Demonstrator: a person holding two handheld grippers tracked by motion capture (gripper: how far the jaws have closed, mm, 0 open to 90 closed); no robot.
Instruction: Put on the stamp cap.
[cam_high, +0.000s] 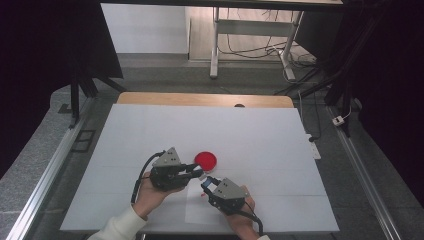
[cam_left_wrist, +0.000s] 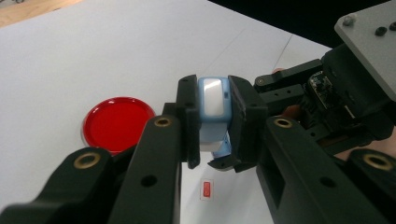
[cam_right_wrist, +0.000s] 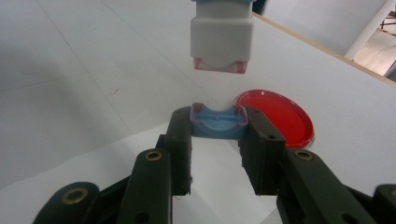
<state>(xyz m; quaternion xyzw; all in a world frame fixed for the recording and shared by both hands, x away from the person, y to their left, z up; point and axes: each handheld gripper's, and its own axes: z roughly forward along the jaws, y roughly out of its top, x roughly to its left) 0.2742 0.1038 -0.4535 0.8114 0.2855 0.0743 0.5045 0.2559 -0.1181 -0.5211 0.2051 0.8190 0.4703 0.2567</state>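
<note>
Near the front edge of the tabletop (cam_high: 150, 130), slightly left of centre, the two hand-held grippers meet tip to tip. Left gripper (cam_left_wrist: 211, 123): jaws clamped on the sides of a small white-and-blue stamp body (cam_left_wrist: 212, 100), which is held clear of the white surface. Seen from the right gripper view, the stamp body (cam_right_wrist: 222, 35) hangs with its red-rimmed underside facing down. Right gripper (cam_right_wrist: 218, 140): jaws closed on the two ends of a light blue cap (cam_right_wrist: 218, 122), open side up, directly under the stamp body and apart from it, a clear gap between the two. Red round lid (cam_high: 206, 160): lies flat on the tabletop just beyond the gripper tips, touching neither. White paper sheet (cam_high: 197, 210): flat on the tabletop under the grippers, toward the front edge; a small red mark (cam_left_wrist: 207, 189) is printed on it below the stamp body.
</note>
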